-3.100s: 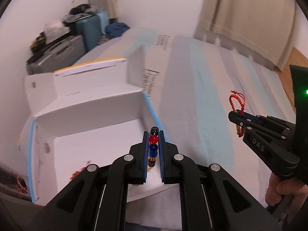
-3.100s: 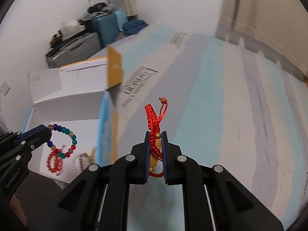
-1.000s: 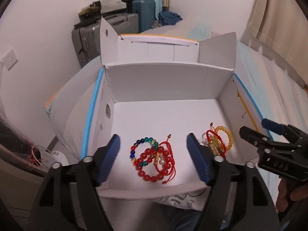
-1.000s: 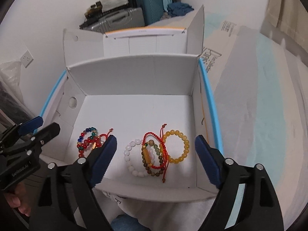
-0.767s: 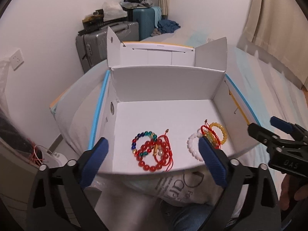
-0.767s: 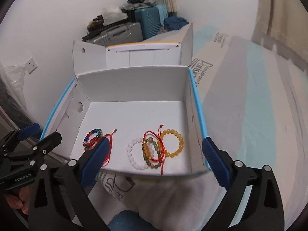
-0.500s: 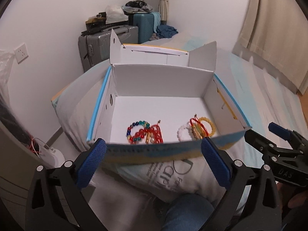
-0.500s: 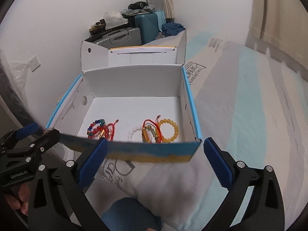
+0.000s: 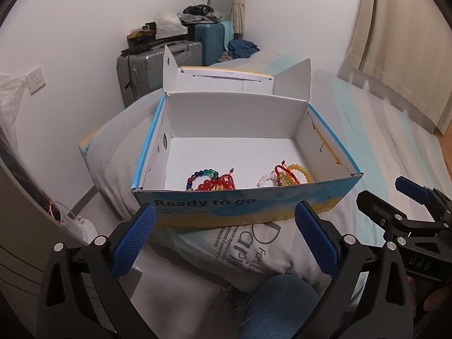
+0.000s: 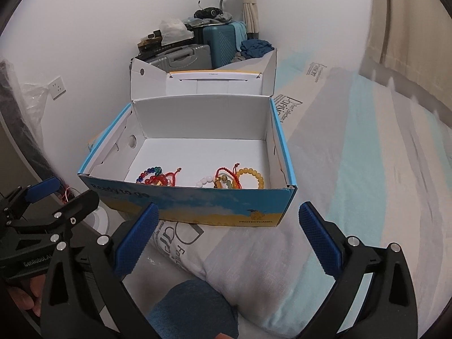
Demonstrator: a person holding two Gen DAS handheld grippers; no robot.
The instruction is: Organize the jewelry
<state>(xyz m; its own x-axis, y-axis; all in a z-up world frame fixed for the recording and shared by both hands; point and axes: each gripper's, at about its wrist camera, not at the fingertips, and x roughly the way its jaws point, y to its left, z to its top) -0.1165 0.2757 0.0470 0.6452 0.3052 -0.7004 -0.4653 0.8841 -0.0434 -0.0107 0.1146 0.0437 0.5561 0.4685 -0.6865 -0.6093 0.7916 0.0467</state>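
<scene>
An open blue-and-white shoe box [image 9: 243, 206] [image 10: 197, 206] sits on the bed. Inside lie two heaps of bracelets: a multicoloured and red beaded heap [image 9: 210, 180] [image 10: 156, 178] on the left, and a white, red-cord and yellow beaded heap [image 9: 285, 176] [image 10: 231, 180] on the right. My left gripper [image 9: 226, 234] is open and empty, held back in front of the box; it also shows in the right wrist view [image 10: 60, 197]. My right gripper [image 10: 227, 231] is open and empty too, to the right of the left one, and shows in the left wrist view [image 9: 389, 195].
The box lid [image 9: 226, 80] stands up behind the box. A striped quilt [image 10: 367, 169] covers the bed to the right. Suitcases [image 9: 158, 65] stand by the wall behind. A knee in blue jeans [image 9: 276, 305] is below the grippers.
Both grippers released their bracelets into the box, opened wide and drew back and down from it; the box front now hides part of the bracelets.
</scene>
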